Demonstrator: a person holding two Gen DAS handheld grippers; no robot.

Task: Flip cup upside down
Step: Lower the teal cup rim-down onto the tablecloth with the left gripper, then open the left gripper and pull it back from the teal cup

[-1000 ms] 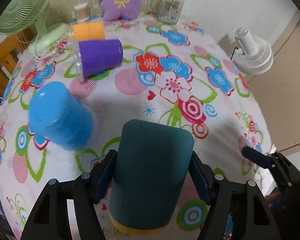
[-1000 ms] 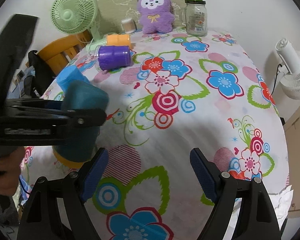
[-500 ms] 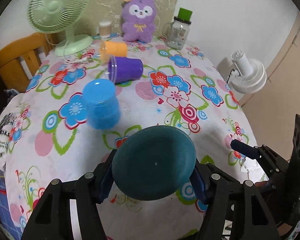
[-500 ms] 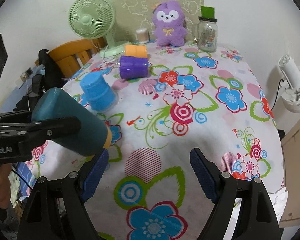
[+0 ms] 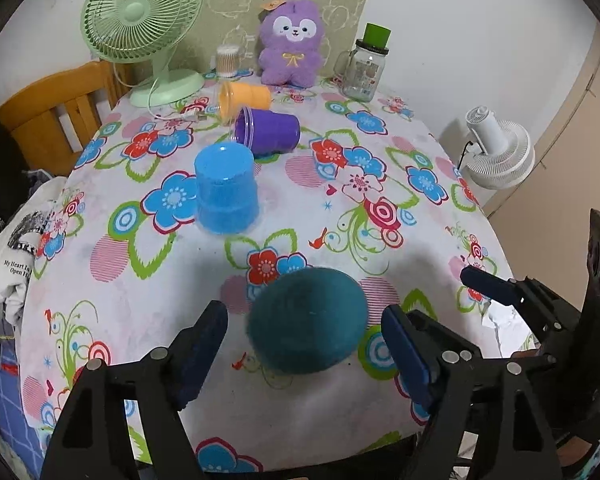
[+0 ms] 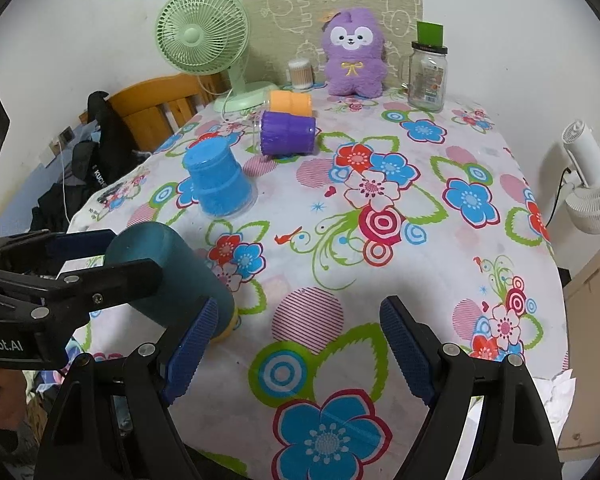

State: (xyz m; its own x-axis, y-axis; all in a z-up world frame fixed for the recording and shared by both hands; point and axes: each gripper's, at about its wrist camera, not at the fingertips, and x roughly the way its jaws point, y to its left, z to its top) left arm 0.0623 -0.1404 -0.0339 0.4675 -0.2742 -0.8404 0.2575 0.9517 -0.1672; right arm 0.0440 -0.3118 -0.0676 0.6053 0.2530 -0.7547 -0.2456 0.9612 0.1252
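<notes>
Straddling the upturned teal cup (image 5: 306, 322), the left gripper (image 5: 305, 350) gapes wide; right gripper (image 6: 298, 350) likewise spread.

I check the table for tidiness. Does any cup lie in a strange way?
Yes. The purple cup and the orange cup lie on their sides near the green fan. The blue cup stands upside down.

The teal cup (image 5: 306, 320), clamped a moment ago, is now released: the left gripper (image 5: 306, 354) is spread wide around it. The cup is seen blurred, tilted, at lower centre of the frame.
</notes>
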